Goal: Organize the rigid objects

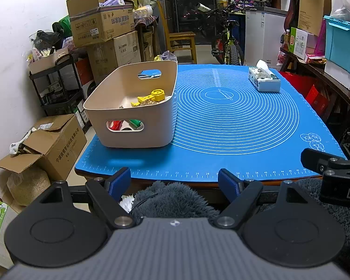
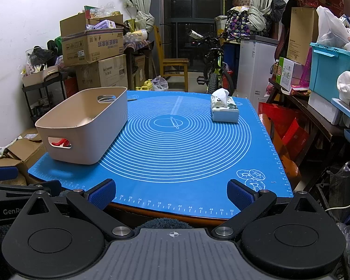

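Observation:
A beige plastic bin (image 1: 119,126) stands on the left side of the blue mat (image 1: 233,121); it also shows in the right wrist view (image 2: 81,149). Inside it lie a yellow plastic piece (image 1: 152,96), a red item (image 1: 115,124) and a green item (image 1: 134,123) seen through the handle hole. The red item shows through the hole in the right wrist view (image 2: 60,142). My left gripper (image 1: 175,183) is open and empty, held before the table's near edge. My right gripper (image 2: 171,194) is open and empty at the near edge too.
A tissue box (image 1: 264,79) sits at the mat's far right, also in the right wrist view (image 2: 224,109). Scissors (image 2: 130,99) lie behind the bin. Cardboard boxes (image 1: 100,21), a chair (image 1: 182,43), a bicycle (image 1: 228,44) and shelves surround the table.

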